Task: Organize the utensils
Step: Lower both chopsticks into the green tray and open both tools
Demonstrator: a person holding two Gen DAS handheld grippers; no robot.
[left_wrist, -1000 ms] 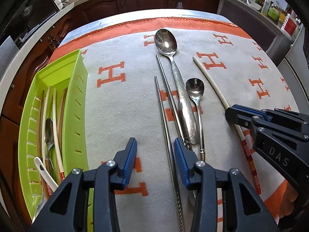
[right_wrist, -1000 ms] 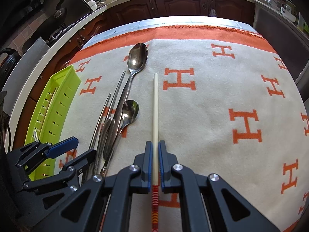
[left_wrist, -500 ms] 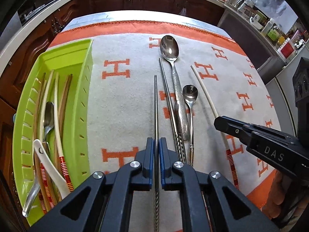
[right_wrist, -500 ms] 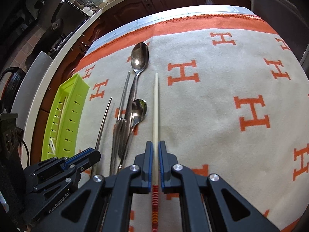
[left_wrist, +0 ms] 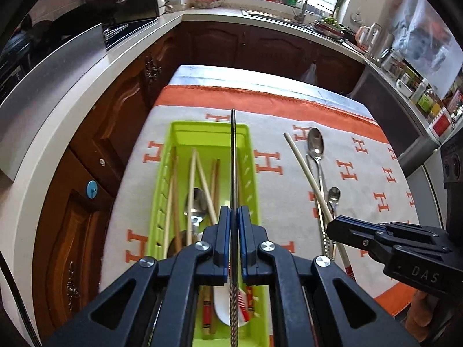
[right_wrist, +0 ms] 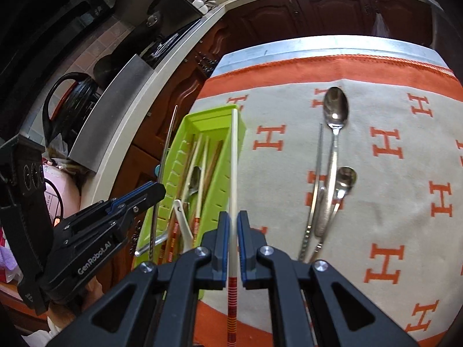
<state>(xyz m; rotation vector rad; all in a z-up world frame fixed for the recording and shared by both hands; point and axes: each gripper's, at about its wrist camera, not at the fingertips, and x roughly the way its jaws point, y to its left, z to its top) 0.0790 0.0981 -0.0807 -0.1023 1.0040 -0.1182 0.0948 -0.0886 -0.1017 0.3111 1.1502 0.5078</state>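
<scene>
Chopsticks are in both my claws: the left claw (left_wrist: 234, 211) is pressed together on a metal chopstick (left_wrist: 233, 156) held over the green tray (left_wrist: 251, 179), and the right claw (right_wrist: 233, 217) pinches a cream chopstick (right_wrist: 234, 159) with a red-striped end, its tip above the tray's right wall. I judge this the carry-and-drop step. Next, I would lower each stick lengthwise into the tray beside the chopsticks and spoon already there, then spread the claws. Left on the counter cloth (right_wrist: 390, 202) are a large spoon (right_wrist: 335, 110), a small spoon (right_wrist: 345, 177) and a second metal chopstick (right_wrist: 317, 173). Near ends of both held sticks run under the claw bodies, and the tray's near contents are partly hidden
</scene>
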